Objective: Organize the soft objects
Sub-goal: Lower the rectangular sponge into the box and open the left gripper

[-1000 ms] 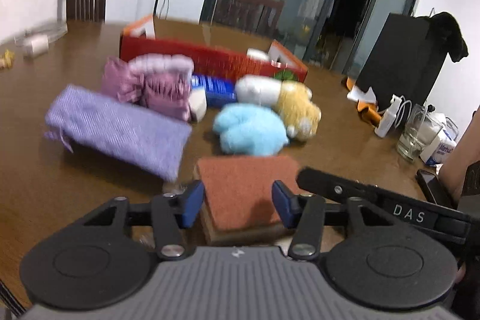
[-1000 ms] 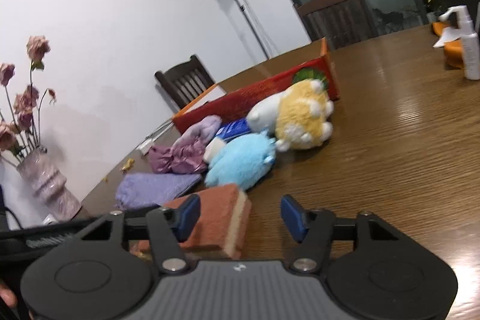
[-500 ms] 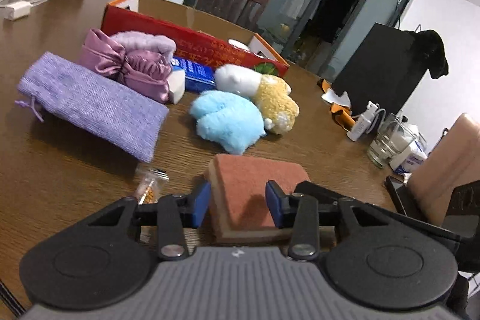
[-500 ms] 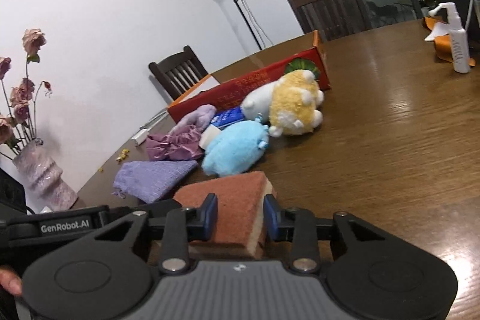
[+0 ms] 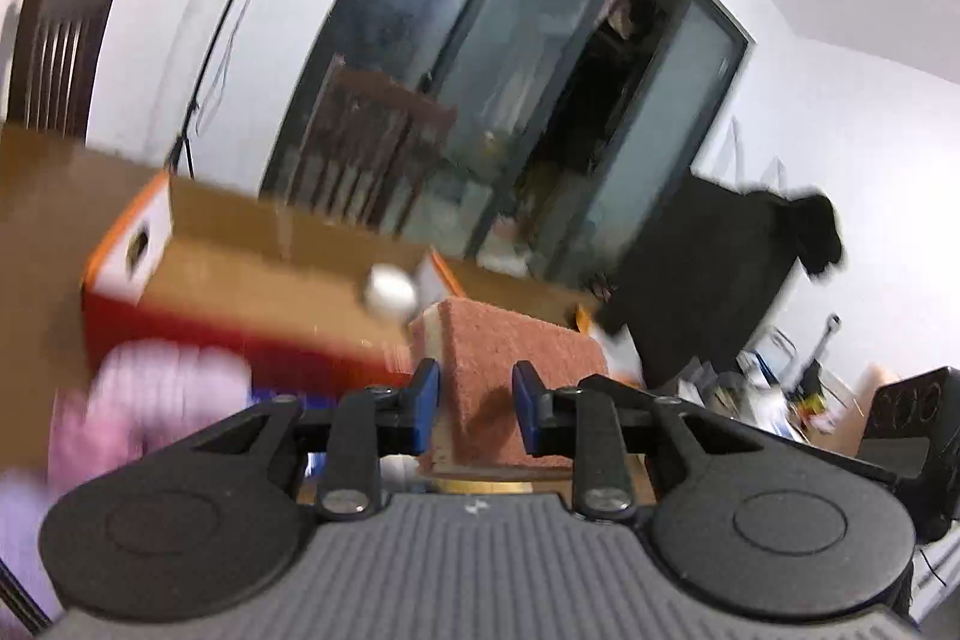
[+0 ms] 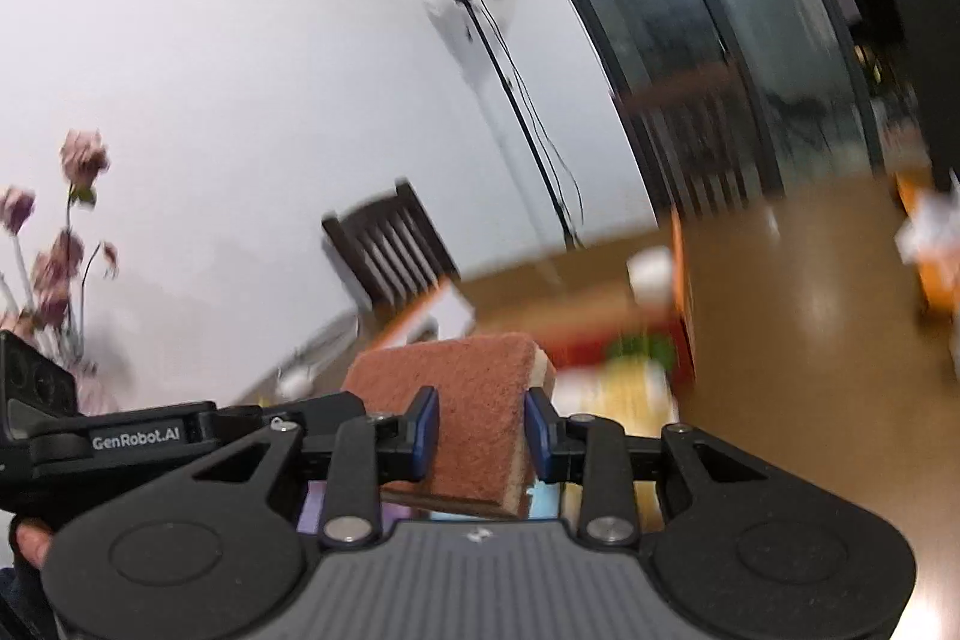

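Observation:
A rust-brown sponge with a pale foam layer point(image 5: 510, 364) is held off the table by both grippers. My left gripper point(image 5: 474, 403) is shut on it, its blue pads pressing both sides. My right gripper point(image 6: 480, 430) is shut on the same sponge point(image 6: 474, 400) from the other side. A red and orange cardboard box point(image 5: 240, 292) stands open just beyond, with a white ball point(image 5: 391, 291) at its rim. Blurred pink soft cloth point(image 5: 150, 400) lies in front of the box. A yellow plush point(image 6: 624, 394) is blurred below the right gripper.
The brown wooden table point(image 6: 810, 370) runs to the right. Dark wooden chairs point(image 6: 390, 250) stand at the far side. A vase of dried roses point(image 6: 54, 244) is at the left. A black bag point(image 5: 720, 280) and clutter sit at the table's right end.
Both grippers closed on the sponge and lifted it off the table toward the red box. Both views have tilted upward and are blurred by motion.

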Demonstrator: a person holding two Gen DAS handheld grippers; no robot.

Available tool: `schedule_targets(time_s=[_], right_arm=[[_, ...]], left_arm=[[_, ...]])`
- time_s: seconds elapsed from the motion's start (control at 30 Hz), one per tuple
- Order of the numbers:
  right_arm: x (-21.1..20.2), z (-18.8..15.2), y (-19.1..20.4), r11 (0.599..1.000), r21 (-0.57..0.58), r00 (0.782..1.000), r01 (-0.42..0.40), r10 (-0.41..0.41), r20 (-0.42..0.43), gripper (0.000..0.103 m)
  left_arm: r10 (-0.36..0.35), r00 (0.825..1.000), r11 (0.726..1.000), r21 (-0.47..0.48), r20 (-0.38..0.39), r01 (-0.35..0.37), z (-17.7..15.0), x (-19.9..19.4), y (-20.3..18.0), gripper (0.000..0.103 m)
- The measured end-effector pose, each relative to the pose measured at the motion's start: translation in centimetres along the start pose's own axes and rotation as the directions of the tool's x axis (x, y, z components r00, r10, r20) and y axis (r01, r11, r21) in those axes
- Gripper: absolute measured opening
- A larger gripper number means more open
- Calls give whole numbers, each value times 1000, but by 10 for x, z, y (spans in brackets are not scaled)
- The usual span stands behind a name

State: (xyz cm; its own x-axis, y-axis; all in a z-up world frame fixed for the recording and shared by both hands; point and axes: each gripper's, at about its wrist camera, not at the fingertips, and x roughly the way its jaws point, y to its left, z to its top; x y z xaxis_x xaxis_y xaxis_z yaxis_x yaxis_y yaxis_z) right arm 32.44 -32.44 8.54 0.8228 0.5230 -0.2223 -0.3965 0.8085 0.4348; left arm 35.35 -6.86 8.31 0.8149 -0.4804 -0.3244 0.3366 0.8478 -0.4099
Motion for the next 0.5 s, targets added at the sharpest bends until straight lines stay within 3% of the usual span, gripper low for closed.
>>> schedule_targets(time_s=[0.17,0.27,0.5], right_arm=[[89,51,-28,997,7,996,81,-81,-43,30],[132,56,-47,991,12,986,136,-134,-103,30],[172,41,-65,968,-54,950,245,-251,-187,32]], left_arm=[[37,996,997,-69,-75,-43,48,98,33,27],[48,989,991,-120,-143,-66,47,142,52,26],[61,964,995,-59,-258,-78,26,179,57,27]])
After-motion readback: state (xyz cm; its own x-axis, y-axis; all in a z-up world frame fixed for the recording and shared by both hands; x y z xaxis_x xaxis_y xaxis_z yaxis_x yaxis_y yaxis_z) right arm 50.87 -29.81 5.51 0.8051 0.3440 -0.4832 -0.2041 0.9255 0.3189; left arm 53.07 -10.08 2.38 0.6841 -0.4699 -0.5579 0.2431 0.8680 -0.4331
